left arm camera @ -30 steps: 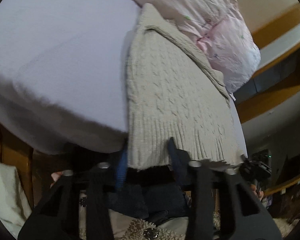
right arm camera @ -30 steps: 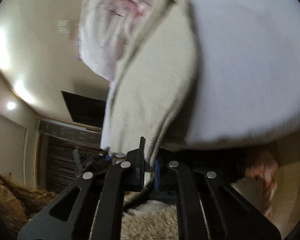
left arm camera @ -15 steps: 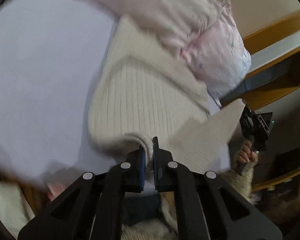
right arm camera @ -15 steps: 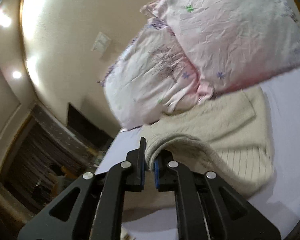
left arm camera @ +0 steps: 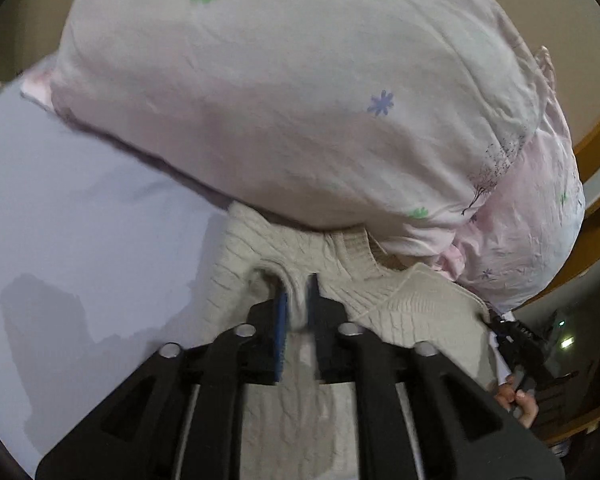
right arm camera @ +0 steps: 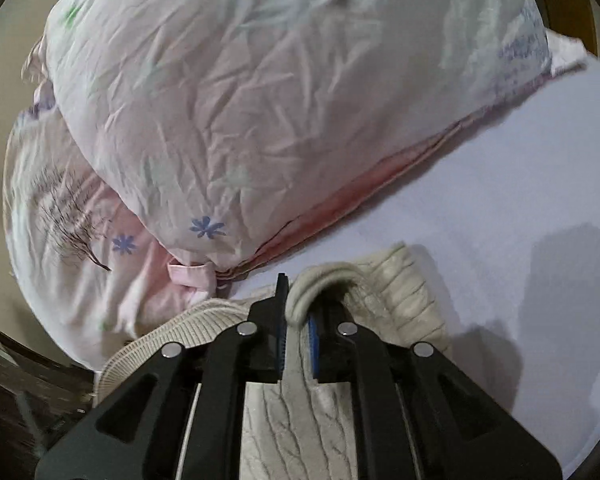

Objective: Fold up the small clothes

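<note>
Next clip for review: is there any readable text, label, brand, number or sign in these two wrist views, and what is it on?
None: no words, numbers or brand marks can be read in either view.
The pillow carries only printed flowers and a bare tree, no lettering.
The cream sweater shows no tag, and neither does the bed sheet.
The left claw and the right claw bear no markings.

A pale lavender bed sheet [left arm camera: 80, 208] carries a cream knit sweater [left arm camera: 412, 304] and pink flowered pillows [right arm camera: 260, 100].
</note>
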### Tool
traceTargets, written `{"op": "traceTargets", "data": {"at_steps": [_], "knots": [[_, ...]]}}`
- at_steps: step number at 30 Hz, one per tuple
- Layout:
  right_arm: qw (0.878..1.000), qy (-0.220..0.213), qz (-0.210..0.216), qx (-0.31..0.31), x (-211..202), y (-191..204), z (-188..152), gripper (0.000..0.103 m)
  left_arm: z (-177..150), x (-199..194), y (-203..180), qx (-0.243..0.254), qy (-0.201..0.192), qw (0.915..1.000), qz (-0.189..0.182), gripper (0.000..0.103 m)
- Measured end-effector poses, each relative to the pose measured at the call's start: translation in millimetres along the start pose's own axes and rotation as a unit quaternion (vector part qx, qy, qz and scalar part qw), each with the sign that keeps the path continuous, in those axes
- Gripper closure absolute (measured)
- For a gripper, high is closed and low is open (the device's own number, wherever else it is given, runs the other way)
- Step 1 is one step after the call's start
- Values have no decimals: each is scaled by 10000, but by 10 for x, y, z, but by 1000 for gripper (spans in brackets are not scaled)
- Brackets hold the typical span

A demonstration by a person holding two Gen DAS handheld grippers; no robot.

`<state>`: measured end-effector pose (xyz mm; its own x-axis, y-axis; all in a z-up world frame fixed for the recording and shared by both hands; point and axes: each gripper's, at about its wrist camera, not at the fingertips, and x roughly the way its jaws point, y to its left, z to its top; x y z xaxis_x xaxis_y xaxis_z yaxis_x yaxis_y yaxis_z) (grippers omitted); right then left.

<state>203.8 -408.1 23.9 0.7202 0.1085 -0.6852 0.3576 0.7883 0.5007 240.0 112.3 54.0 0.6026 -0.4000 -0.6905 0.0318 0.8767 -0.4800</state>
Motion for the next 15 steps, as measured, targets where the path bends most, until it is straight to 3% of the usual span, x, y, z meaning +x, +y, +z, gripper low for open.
{"op": "traceTargets", "data": {"at_steps": [1,2,3,5,7,11,15], "knots": [[9986,-287,-407,-158,-96,51,-11,58,15,-80,3,56,-193,9998,87,37],[9962,-503,-676,-214,-177,66,-37,38,13,-201,26,95,-471,9986,200,12],[9924,-822,-874,-275,-289,87,-65,14,-5,-368,56,148,-842,9959,302,8],[9900,-1095,-755,-472,-412,125,-111,13,-30,-504,143,253,-956,9946,317,8],[9911,-1129,-367,-597,-446,152,-169,13,-59,-421,231,231,-607,9975,282,8],[9912,-1149,150,-638,-465,99,-310,13,-254,-73,369,17,263,9995,196,25],[9924,-985,286,-682,-397,87,-348,13,-392,140,380,-195,530,9984,31,30]]}}
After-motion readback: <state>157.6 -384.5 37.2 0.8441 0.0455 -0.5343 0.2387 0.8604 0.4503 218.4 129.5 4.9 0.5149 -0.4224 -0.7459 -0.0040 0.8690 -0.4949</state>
